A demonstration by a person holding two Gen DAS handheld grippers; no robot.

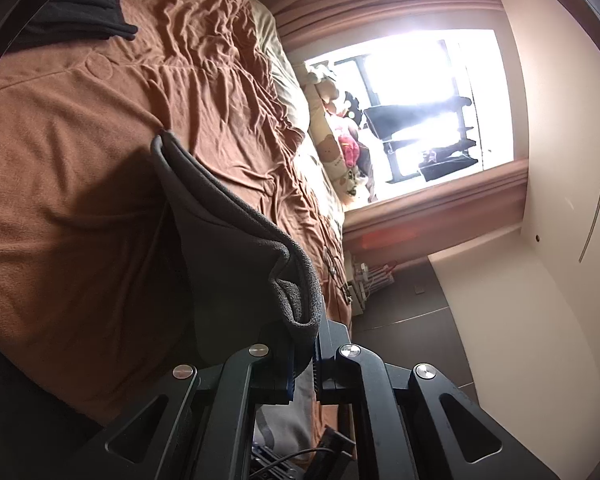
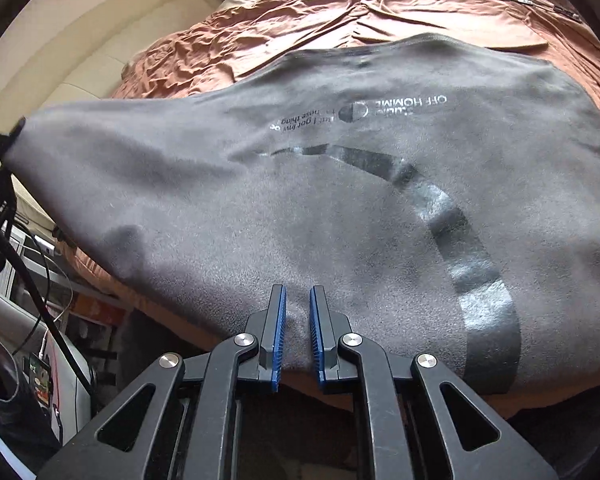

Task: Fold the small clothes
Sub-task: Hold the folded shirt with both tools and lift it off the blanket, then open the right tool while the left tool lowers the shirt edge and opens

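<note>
Grey shirt (image 2: 300, 208) on brown bedspread (image 2: 340, 12)

Shirt (image 2: 340, 208) spread on bed (image 2: 300, 32); second garment (image 1: 80, 4) on bed, well apart.

I am in a bedroom of a home. A wide bed (image 2: 284, 36) fills most of what I see, covered by a rumpled brown sheet (image 1: 80, 208), with a pale padded headboard (image 2: 80, 52) curving behind it. Soft toys and printed cushions (image 1: 340, 136) are heaped at the bright window (image 1: 428, 92), which is framed by pinkish-brown moulding (image 1: 432, 208). Dark floor tiles (image 1: 412, 308) run beside the bed, and white cupboard panels (image 1: 560, 200) line the wall.
</note>
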